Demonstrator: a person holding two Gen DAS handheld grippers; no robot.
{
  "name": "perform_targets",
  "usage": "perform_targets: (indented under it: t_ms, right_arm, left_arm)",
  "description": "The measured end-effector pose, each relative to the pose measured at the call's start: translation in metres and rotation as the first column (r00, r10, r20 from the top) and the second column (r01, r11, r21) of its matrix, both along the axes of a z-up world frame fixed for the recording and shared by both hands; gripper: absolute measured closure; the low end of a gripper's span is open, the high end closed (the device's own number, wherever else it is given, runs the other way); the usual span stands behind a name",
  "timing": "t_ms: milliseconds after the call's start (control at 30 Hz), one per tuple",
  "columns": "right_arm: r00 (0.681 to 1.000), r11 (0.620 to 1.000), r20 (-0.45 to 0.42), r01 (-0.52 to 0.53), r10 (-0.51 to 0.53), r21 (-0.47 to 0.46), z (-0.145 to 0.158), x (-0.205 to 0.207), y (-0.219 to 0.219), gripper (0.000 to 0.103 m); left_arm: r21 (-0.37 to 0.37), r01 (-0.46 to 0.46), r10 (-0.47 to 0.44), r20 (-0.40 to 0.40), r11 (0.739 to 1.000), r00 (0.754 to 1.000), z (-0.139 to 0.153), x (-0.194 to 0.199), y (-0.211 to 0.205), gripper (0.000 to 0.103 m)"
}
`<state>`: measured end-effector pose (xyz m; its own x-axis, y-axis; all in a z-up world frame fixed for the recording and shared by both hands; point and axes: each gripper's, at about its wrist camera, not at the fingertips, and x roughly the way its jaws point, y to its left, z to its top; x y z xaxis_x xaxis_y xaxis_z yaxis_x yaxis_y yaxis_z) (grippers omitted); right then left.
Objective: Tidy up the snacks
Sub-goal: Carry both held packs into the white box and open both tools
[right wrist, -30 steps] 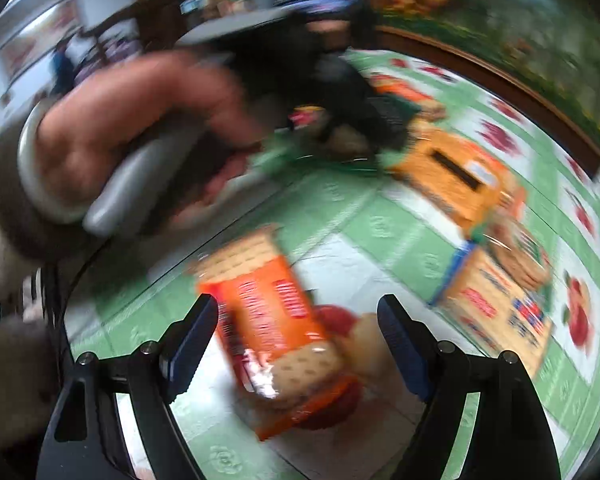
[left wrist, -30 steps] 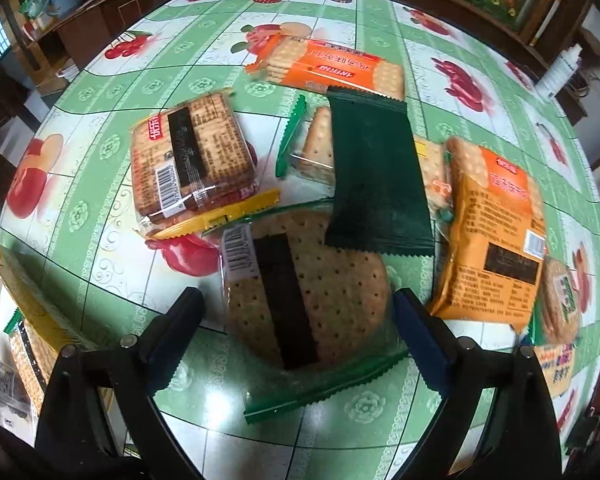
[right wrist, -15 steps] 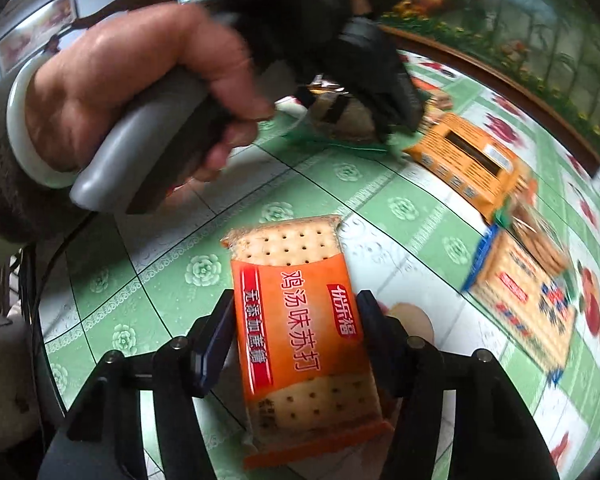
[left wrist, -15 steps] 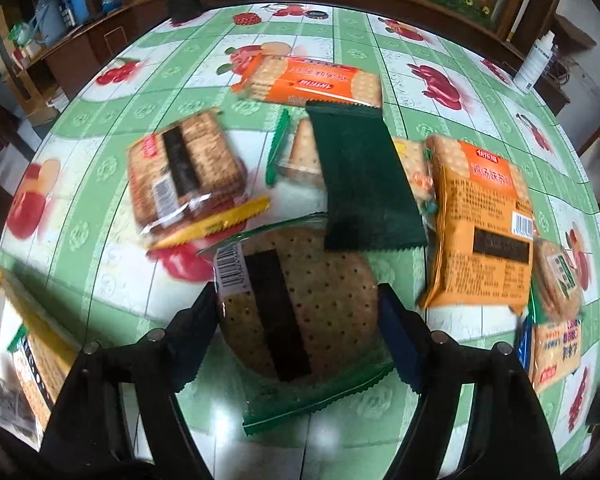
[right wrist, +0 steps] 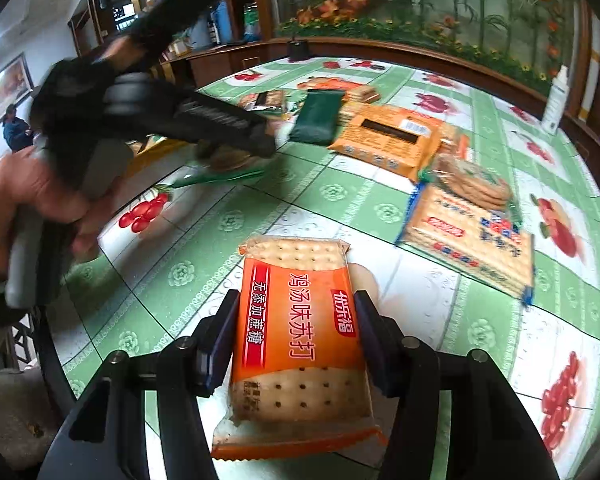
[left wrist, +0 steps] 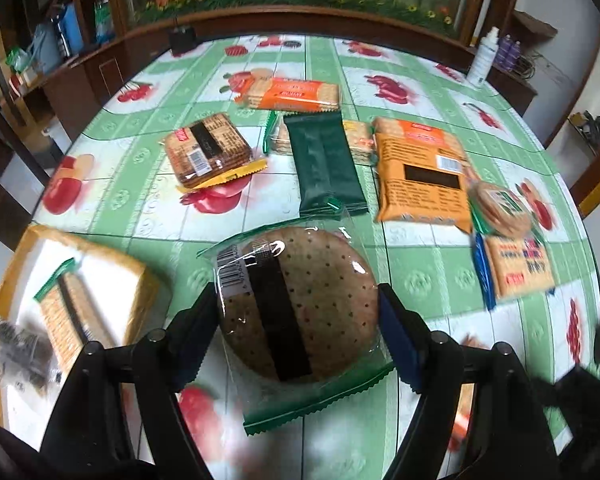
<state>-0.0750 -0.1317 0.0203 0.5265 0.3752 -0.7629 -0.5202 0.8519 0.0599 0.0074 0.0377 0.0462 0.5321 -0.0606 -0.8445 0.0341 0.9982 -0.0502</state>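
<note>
The round biscuit pack (left wrist: 298,304), in clear wrap with a green serrated edge, sits clamped between the pads of the left tongs (left wrist: 298,320) and appears lifted off the tabletop (left wrist: 428,264), just in front of the dark green packet (left wrist: 326,164). The left jaws closed on it and now hold steady. The orange cracker pack (right wrist: 296,340) is gripped lengthwise in the right tongs (right wrist: 296,336), whose jaws have just been closing onto its sides; it lies nearer the viewer than the green packet, over the tabletop's near part. To the left of the green packet lies a brown square biscuit pack (left wrist: 208,148); to its right, an orange bag (left wrist: 422,174). The step in hand is judged a paired pick-up. The next move calls for carrying each pack to its grouping, possibly the yellow box (left wrist: 76,280), without crushing the biscuits.
</note>
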Motion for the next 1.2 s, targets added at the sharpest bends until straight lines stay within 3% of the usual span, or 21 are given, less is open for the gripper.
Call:
perform_targets:
  t_ms: [300, 433, 900, 1200]
  right_arm:
    - [0.998, 1.0, 0.059, 0.026, -0.027, 0.01, 0.018, -0.007, 0.006, 0.047]
    - [0.997, 0.999, 0.067, 0.023, -0.025, 0.032, 0.023, -0.004, 0.015, 0.047]
    - [0.988, 0.995, 0.132, -0.086, 0.079, 0.052, 0.05, -0.002, 0.077, 0.047]
    - [0.974, 0.983, 0.153, -0.176, 0.166, 0.057, 0.055, 0.004, 0.127, 0.047]
  left_arm:
    - [0.063, 0.001, -0.007, 0.099, 0.998, 0.995, 0.019, -0.046, 0.015, 0.026]
    - [0.045, -0.006, 0.002, 0.108, 0.999, 0.994, 0.024, -0.061, 0.03, 0.026]
    - [0.055, -0.088, 0.076, 0.191, 0.995, 0.979, 0.046, -0.099, 0.085, 0.026]
    - [0.036, -0.174, 0.164, 0.193, 0.984, 0.967, 0.049, -0.118, 0.14, 0.026]
